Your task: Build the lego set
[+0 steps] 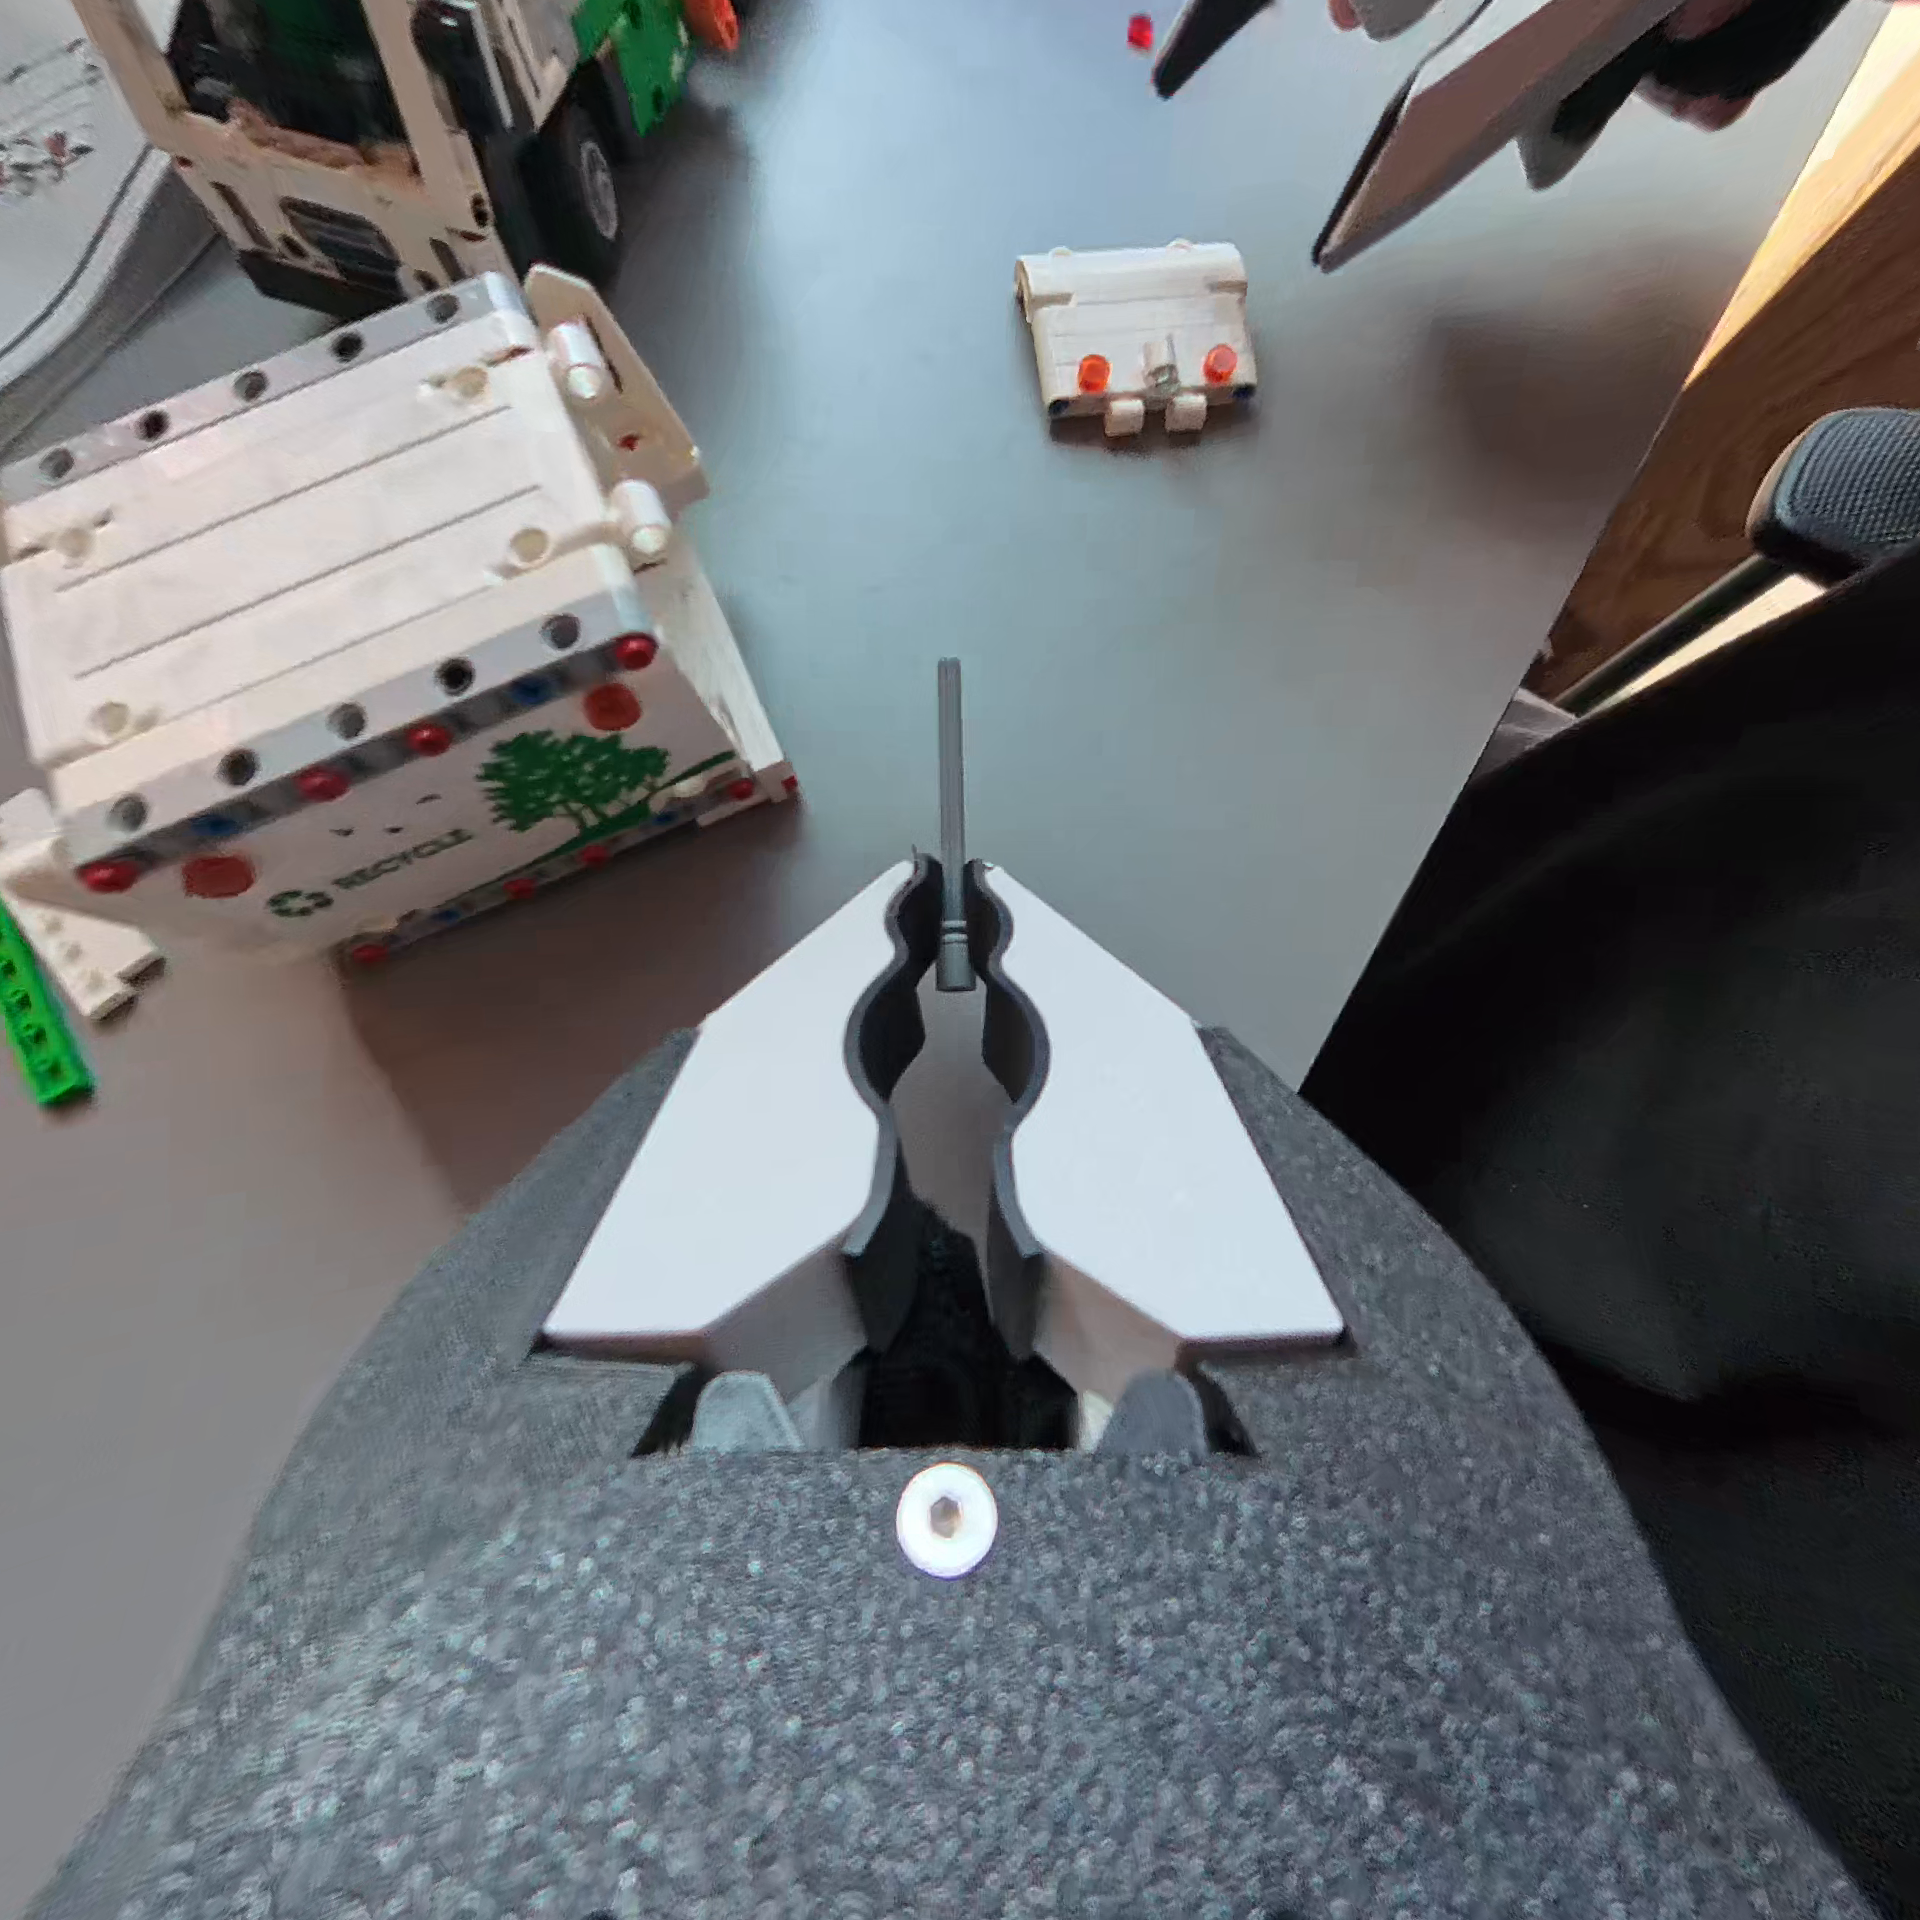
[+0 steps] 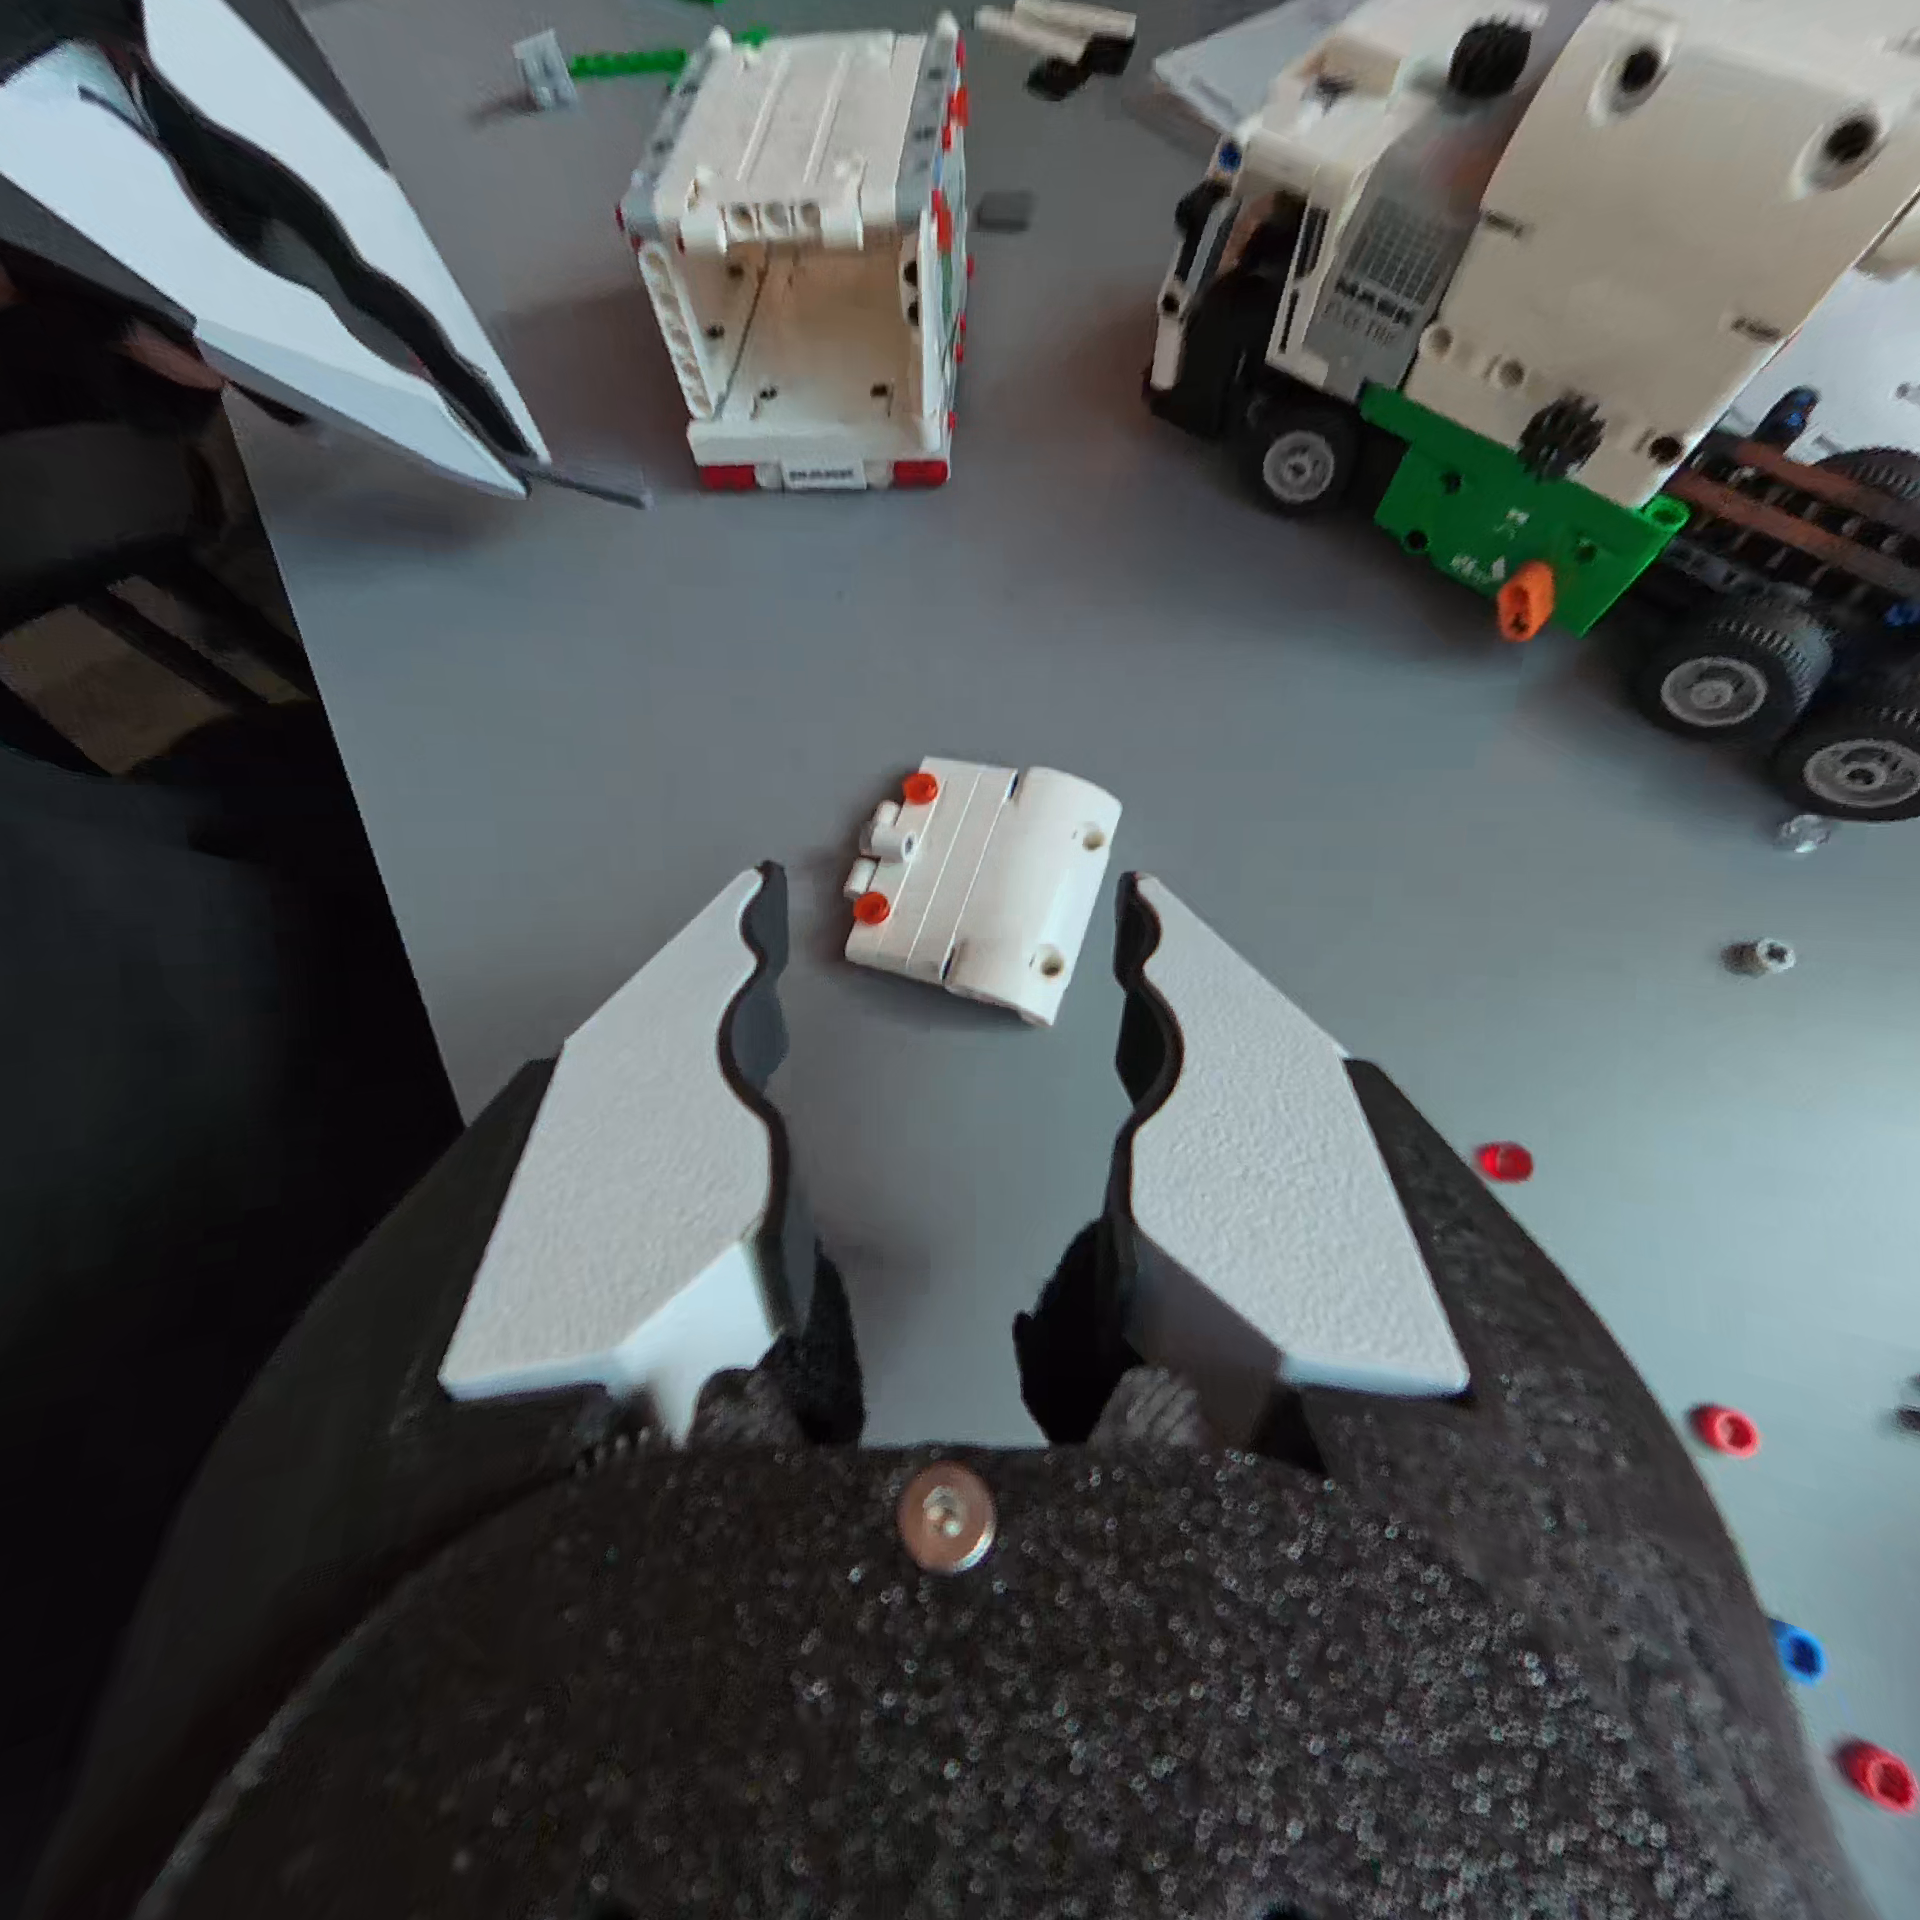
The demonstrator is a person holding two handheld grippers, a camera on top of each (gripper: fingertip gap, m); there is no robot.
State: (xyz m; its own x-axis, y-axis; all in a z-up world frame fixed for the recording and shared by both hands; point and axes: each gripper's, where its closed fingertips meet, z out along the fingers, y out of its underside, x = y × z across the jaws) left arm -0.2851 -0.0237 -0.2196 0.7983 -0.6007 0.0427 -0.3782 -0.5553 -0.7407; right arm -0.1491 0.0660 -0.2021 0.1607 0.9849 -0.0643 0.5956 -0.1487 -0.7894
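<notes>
My left gripper (image 1: pixel 951 868) is shut on a thin grey axle rod (image 1: pixel 950 769) that sticks out forward past the fingertips, above the dark table. It also shows at the upper left of the right wrist view (image 2: pixel 525 473), with the rod's tip (image 2: pixel 597 486) poking out. My right gripper (image 2: pixel 951 883) is open and empty, its fingertips on either side of a small white flap assembly with orange studs (image 2: pixel 982 883), just short of it. That flap lies flat ahead in the left wrist view (image 1: pixel 1138 332). A white box body with a green tree print (image 1: pixel 343 665) (image 2: pixel 810 281) stands at the left.
The partly built white and green truck (image 2: pixel 1538 343) (image 1: pixel 416 135) stands behind. Loose red and blue pins (image 2: pixel 1725 1429) and a small grey piece (image 2: pixel 1758 956) lie at the right. A green beam (image 1: pixel 36 1023) lies at far left. The table edge (image 1: pixel 1558 582) runs along the right, by a chair.
</notes>
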